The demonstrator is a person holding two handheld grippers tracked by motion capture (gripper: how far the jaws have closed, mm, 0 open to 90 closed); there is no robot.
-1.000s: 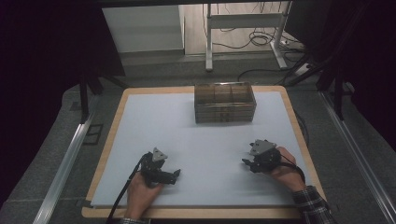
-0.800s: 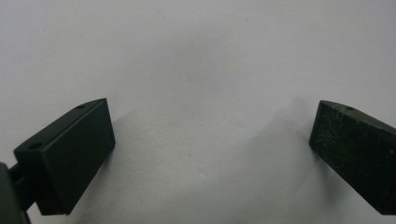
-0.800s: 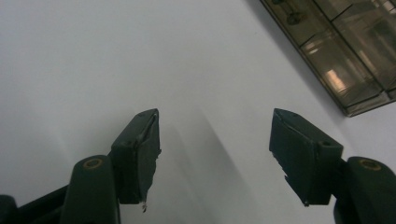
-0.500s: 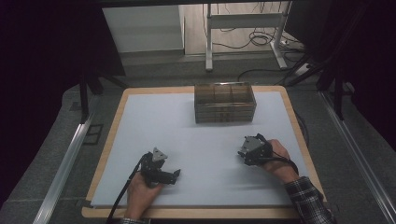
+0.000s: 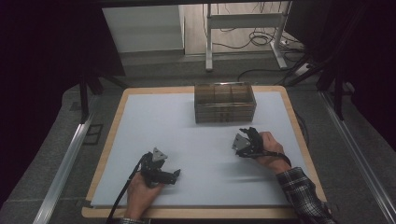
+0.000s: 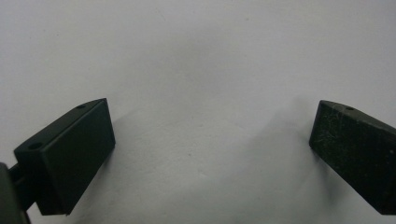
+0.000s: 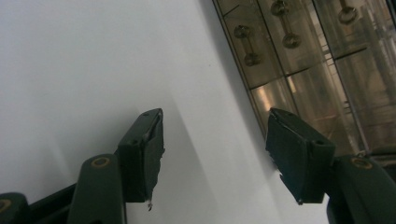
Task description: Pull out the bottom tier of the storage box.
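One clear box [image 5: 225, 103] stands at the far middle of the tabletop [image 5: 154, 121], a stack of shallow drawers with divided compartments on top. In the right gripper view its brownish wall [image 7: 303, 60] lies just ahead of the tongs, and small metal parts show through it. The right tongs [image 5: 248, 136] are near the box's front right corner, apart from it, tilted toward it; their jaws are spread with nothing between them. The left tongs [image 5: 173, 176] rest low at the near side of the tabletop, well apart from the box, jaws spread wide over the bare white surface [image 6: 201, 70] and gripping nothing.

The step in hand looks like a reach by the right tongs for the box, likely for a drawer front. To do it well, square the jaws to the box face first, since they now come in at a slant. Come in low and level so one jaw goes each side of the chosen edge or handle, and close only once both sides are bracketed. The box looks light and may slide on the smooth tabletop, so the left tongs could come up to brace its left end.
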